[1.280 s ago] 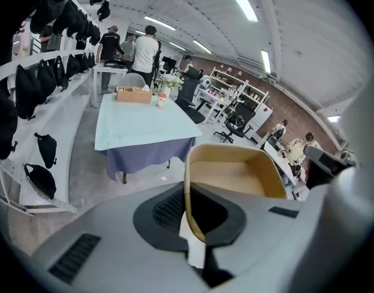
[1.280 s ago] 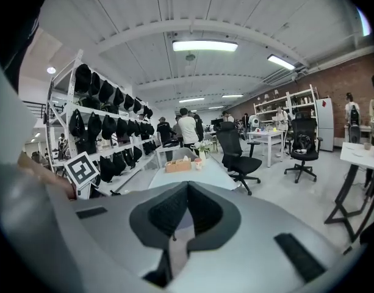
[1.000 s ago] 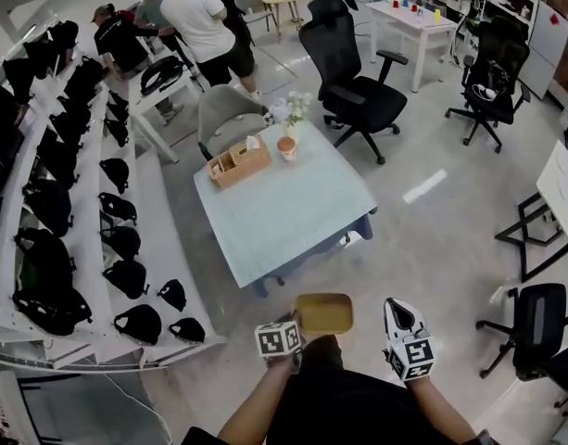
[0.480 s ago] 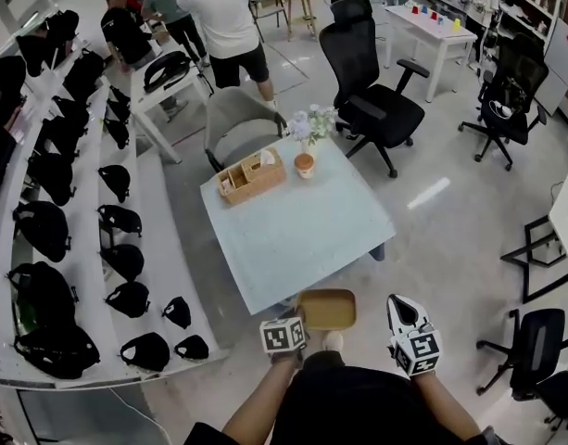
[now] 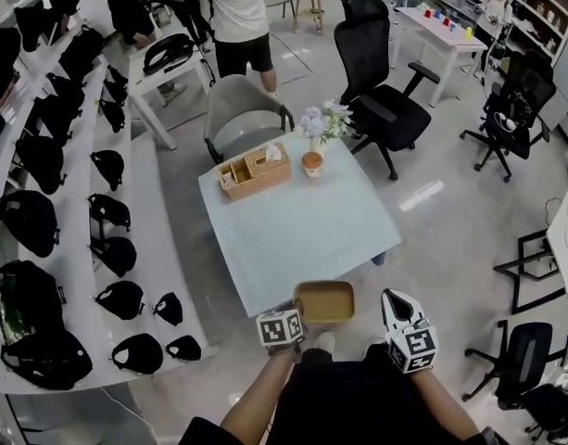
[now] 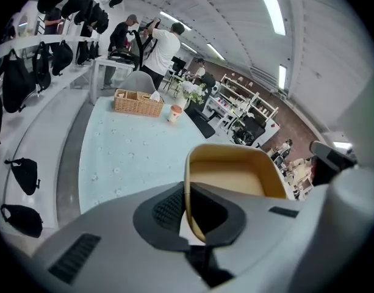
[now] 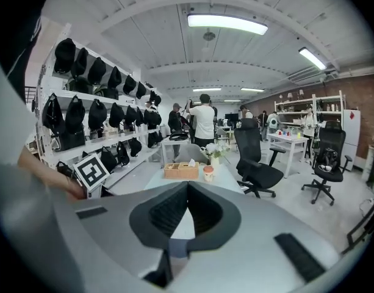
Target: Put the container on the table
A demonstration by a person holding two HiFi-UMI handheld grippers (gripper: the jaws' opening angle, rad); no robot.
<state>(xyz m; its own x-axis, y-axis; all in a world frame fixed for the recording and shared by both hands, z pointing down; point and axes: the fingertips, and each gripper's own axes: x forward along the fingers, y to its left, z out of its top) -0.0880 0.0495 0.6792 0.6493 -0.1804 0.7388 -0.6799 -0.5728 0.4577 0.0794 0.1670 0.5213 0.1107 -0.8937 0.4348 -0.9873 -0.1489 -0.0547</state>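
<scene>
The container is a shallow tan tray, empty, held at the near edge of the light blue table. My left gripper is shut on the container's left wall. In the left gripper view the wall stands pinched between the jaws, and the container reaches out over the table. My right gripper hovers to the right of the container, apart from it. In the right gripper view its jaws are shut with nothing between them.
A wicker basket and a potted flower stand at the table's far side. A grey chair and a black office chair are behind it. White shelves of black caps run along the left. People stand at the back.
Both grippers and the container have moved forward toward the table; the container now overlaps its near edge. The left gripper's hold is unchanged.
</scene>
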